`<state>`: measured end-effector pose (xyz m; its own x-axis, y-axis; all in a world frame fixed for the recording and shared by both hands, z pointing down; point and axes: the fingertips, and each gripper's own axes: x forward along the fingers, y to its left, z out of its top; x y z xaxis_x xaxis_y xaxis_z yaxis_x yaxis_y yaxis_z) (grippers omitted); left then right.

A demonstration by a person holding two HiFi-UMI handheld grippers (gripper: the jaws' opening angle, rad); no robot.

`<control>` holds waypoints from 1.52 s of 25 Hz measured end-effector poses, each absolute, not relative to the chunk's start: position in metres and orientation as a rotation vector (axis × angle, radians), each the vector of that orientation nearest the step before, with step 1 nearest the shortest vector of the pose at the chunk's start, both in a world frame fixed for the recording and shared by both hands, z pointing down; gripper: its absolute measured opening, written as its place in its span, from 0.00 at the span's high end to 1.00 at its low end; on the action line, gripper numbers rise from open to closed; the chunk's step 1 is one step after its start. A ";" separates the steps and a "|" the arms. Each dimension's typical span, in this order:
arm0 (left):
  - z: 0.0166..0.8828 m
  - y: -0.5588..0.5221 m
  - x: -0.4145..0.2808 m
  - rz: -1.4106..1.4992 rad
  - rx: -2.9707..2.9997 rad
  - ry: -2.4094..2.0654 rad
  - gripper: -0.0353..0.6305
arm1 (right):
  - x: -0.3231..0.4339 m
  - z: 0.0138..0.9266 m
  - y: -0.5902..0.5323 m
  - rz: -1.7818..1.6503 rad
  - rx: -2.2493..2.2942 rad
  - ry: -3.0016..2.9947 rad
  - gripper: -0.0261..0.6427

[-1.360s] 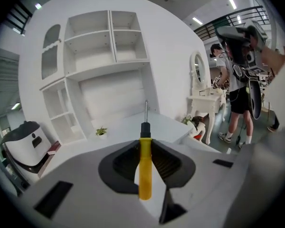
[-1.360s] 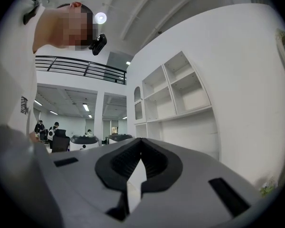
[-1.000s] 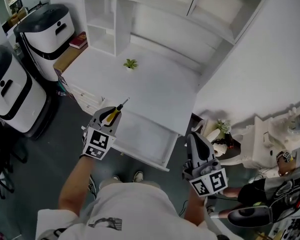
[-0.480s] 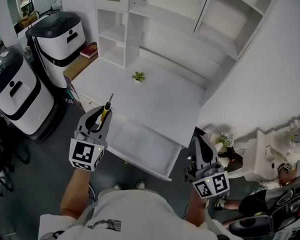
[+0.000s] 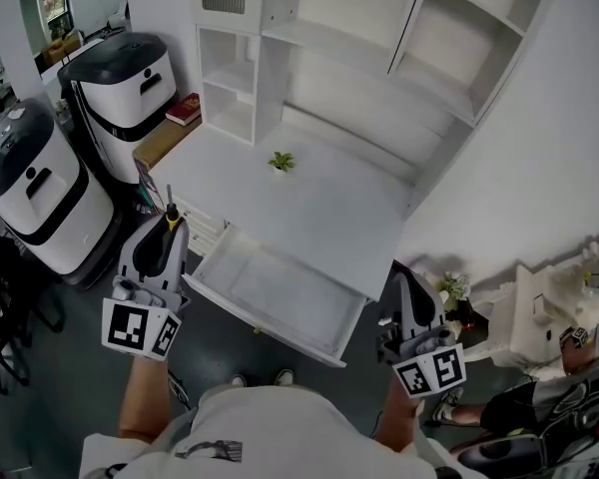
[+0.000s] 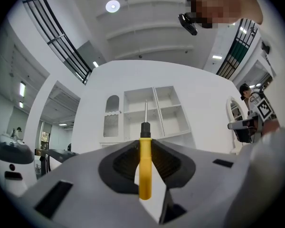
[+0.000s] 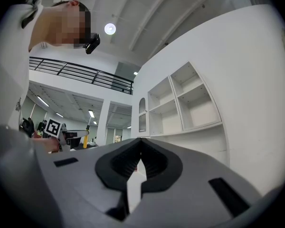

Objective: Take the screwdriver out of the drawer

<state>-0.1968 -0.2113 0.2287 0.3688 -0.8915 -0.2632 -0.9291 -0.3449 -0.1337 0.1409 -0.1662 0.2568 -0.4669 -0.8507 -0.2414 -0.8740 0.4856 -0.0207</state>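
Observation:
My left gripper [image 5: 168, 233] is shut on the yellow handle of the screwdriver [image 5: 170, 215], held in the air left of the open white drawer [image 5: 242, 312] and beyond its left end. In the left gripper view the yellow handle [image 6: 145, 167] stands upright between the jaws, its metal shaft pointing toward the shelves. The drawer's inside shows nothing in it. My right gripper [image 5: 405, 281] hangs off the drawer's right front corner with its jaws shut and nothing between them [image 7: 140, 145].
The white desk [image 5: 319, 203] carries a small green plant [image 5: 281, 161] and has open shelves [image 5: 230, 78] behind it. Two white and black bins [image 5: 115, 78] stand at the left. A red book [image 5: 184, 109] lies on a low wooden stand. A person sits at the lower right.
My left gripper has carried the screwdriver up and to the left, from over the drawer's left end to beside the desk. The shaft now points more upright. The right gripper has hardly moved.

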 end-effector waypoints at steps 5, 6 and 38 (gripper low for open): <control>0.211 -0.198 -0.207 0.285 -2.335 1.637 0.82 | 0.151 0.246 -0.164 0.201 -1.506 2.478 0.95; 0.208 -0.195 -0.209 0.294 -2.328 1.640 0.82 | 0.153 0.246 -0.164 0.204 -1.511 2.473 0.95; 0.235 -0.136 -0.263 0.440 -2.339 1.782 0.82 | 0.131 0.260 -0.151 0.189 -1.595 2.509 0.95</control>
